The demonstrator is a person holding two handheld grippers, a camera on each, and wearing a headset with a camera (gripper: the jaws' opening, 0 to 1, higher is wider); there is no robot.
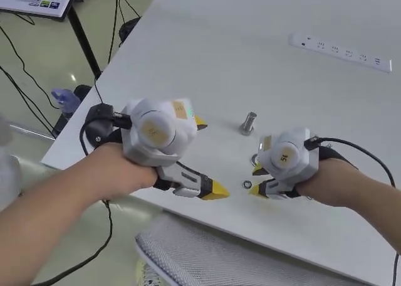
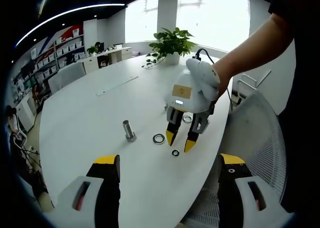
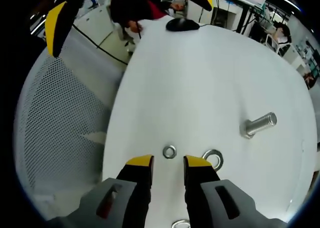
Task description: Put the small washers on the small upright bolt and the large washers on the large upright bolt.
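Washers are lying flat on the white bench (image 1: 207, 60), none of them on a bolt. A small washer (image 3: 169, 151) is sitting just ahead of the right tool (image 3: 168, 161), whose jaws are standing a narrow gap apart and gripping nothing. A large washer (image 3: 213, 158) is lying just beside that tool's tips, on the side toward the upright bolt (image 3: 258, 124). Another washer (image 3: 181, 224) is peeking out under the tool's body. In the head view the bolt is standing alone, beyond the right tool and near it.

The left tool (image 2: 169, 160) is hovering with its jaws spread wide and holding nothing, pointing across at the right tool. An orange sticker (image 1: 285, 156) is showing on the right tool's white housing; its dark characters are looking like "54", but they are too blurred to be sure. A similar round sticker (image 1: 153, 130) on the left tool is unreadable.

A white power strip (image 1: 341, 51) is lying well apart at the far side of the bench. A grey mesh chair (image 1: 207, 254) is sitting below the near edge.
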